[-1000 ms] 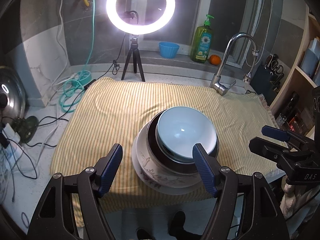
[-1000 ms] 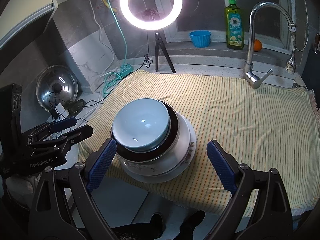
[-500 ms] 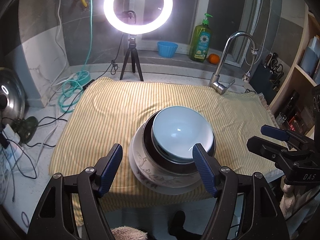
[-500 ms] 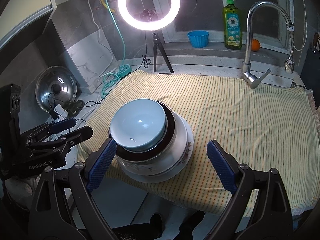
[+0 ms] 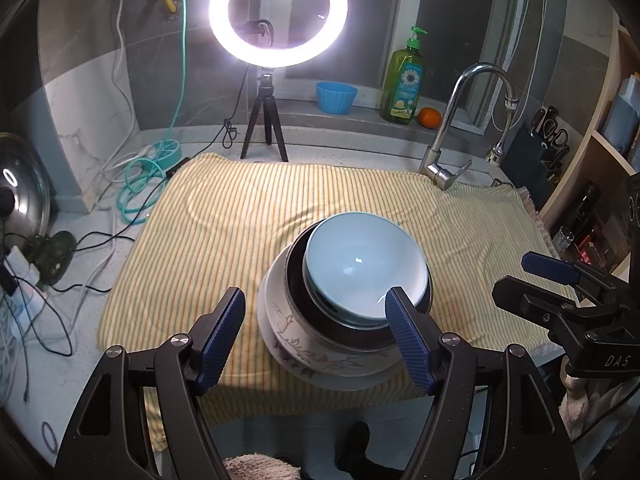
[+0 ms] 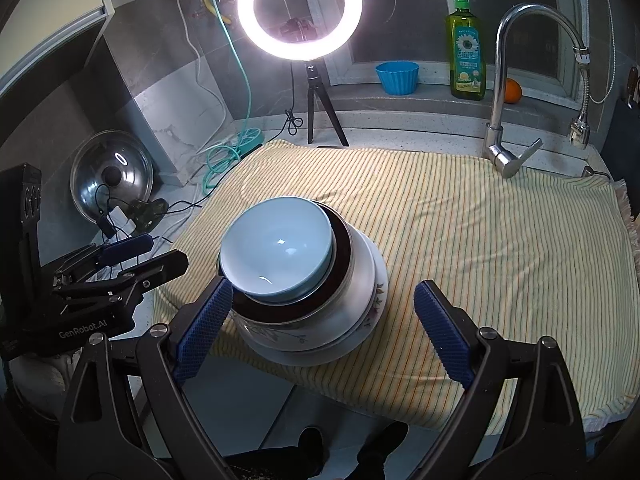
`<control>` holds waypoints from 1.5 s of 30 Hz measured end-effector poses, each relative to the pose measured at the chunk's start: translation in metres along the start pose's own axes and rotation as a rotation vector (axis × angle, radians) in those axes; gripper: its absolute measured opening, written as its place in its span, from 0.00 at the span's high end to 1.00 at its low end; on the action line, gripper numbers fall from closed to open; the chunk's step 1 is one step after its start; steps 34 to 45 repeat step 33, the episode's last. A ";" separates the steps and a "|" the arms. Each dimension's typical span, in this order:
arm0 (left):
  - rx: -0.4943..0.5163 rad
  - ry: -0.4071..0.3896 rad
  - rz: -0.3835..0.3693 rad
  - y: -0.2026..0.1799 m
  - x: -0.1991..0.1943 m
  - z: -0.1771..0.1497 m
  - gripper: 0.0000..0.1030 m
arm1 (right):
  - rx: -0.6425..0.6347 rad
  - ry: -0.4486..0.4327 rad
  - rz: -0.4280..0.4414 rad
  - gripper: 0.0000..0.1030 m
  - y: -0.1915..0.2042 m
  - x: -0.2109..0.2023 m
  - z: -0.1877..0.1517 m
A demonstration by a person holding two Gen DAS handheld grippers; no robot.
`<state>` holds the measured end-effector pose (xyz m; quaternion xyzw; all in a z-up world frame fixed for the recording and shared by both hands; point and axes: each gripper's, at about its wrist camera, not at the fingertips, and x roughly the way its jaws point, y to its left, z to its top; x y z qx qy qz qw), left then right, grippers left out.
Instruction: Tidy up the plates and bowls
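Note:
A light blue bowl sits nested in a dark-rimmed bowl, which rests on a white floral bowl and plate, all stacked near the front edge of a yellow striped towel. The stack also shows in the right wrist view, with the blue bowl on top. My left gripper is open and empty, just in front of the stack. My right gripper is open and empty, held before the stack, and shows at the right of the left wrist view.
A ring light on a tripod stands behind the towel. A faucet, green soap bottle, blue cup and an orange are at the back. A pot lid and cables lie left.
Both grippers have shifted slightly, so the stack sits a little further right in the left wrist view and nearer in the right one. Both stay open. The stack has not moved.

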<state>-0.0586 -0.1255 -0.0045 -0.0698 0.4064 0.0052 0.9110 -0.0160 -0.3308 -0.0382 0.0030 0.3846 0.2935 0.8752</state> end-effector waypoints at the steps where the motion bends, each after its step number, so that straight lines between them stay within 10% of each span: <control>1: 0.000 -0.001 0.002 0.000 0.000 0.000 0.30 | 0.000 0.001 0.001 0.09 0.000 0.001 0.001; 45: -0.007 -0.016 0.019 -0.002 0.005 0.003 0.30 | -0.003 0.002 -0.004 0.09 0.001 0.005 0.003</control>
